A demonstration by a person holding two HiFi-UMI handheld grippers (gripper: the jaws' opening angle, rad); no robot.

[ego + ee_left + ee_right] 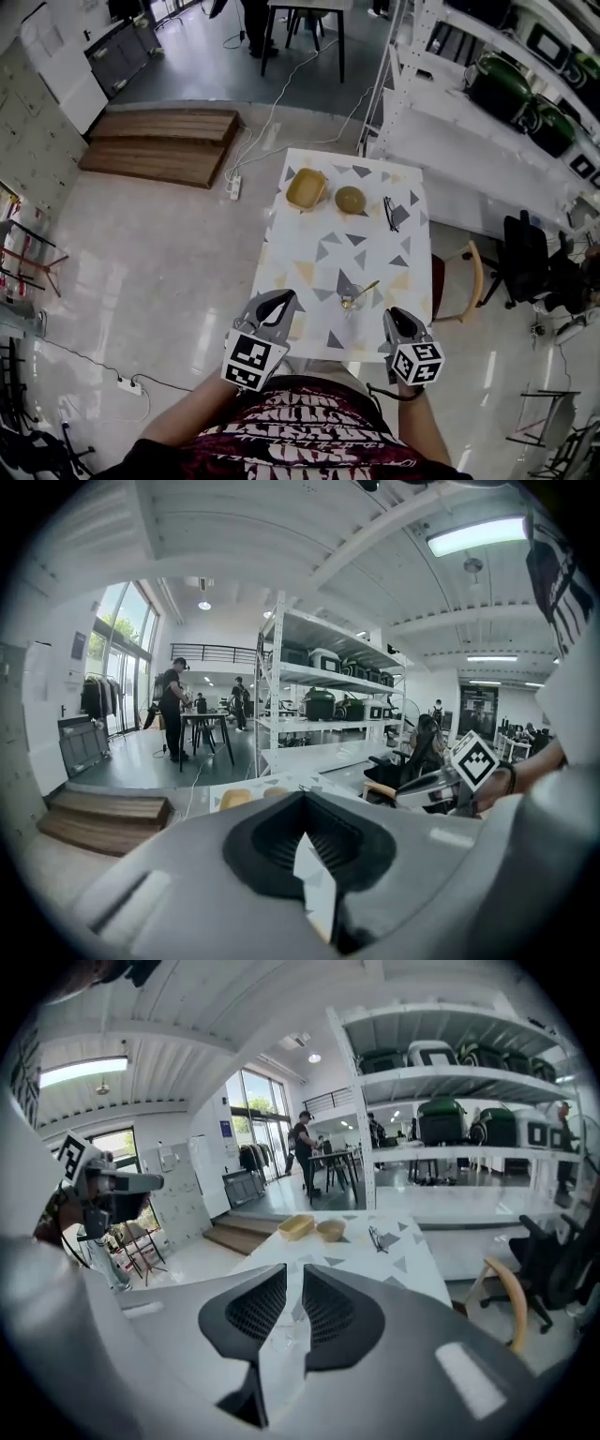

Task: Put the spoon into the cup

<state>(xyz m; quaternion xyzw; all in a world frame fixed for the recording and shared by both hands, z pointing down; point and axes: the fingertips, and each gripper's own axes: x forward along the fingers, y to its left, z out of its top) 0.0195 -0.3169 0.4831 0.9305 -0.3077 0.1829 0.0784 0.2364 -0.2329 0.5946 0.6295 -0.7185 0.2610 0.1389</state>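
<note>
Clear glass, the cup [351, 302] stands on the white, triangle-patterned bench [319, 253], just ahead of both grippers and between them, nearer the right one. The spoon [364, 289] has its bowl end at the cup, apparently inside it, and its handle slants out ahead and to the right.

The left gripper [279, 300] hangs over the bench's near edge with its jaw tips together and nothing in them. The right gripper [399, 317] sits at the near right corner. Its jaws stand a narrow slit apart, and only the bench top shows through the slit.

Nothing lies between either gripper and the cup. Well beyond the cup, at the bench's far end, are a yellow tray [306, 188], a round bowl [351, 199] beside it and a pair of glasses [391, 213]. A wooden chair [476, 279] stands off to the right of the right gripper, with white shelving [469, 131] beyond it.
</note>
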